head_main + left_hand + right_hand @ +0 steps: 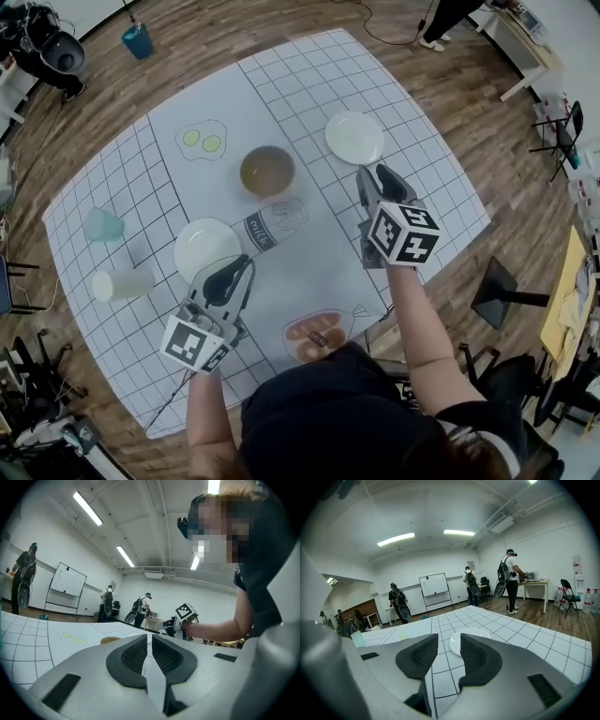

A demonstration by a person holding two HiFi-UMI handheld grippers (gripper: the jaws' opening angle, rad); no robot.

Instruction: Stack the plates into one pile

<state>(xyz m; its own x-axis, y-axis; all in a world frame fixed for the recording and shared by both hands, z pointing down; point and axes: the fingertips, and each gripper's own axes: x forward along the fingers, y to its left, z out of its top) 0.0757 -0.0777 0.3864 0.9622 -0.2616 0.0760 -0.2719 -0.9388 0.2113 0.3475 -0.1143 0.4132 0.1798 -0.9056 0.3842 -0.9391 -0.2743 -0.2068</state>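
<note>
Two white plates lie apart on the grid mat (309,94). One plate (355,137) (474,632) is at the far right, the other plate (204,246) at the near left. My right gripper (377,174) (449,644) hovers just short of the far plate and points at it. Its jaws are open and hold nothing. My left gripper (234,270) (147,641) sits by the near-right edge of the left plate, pointing level across the table. Only a narrow gap shows between its jaws, and nothing is in it. Neither gripper touches a plate.
A brownish bowl (267,171) (110,640) stands between the plates. A teal cup (103,225) (358,638) and a white cup (122,284) lying on its side are at the left. Several people stand in the room beyond the table; chairs and desks are at the right.
</note>
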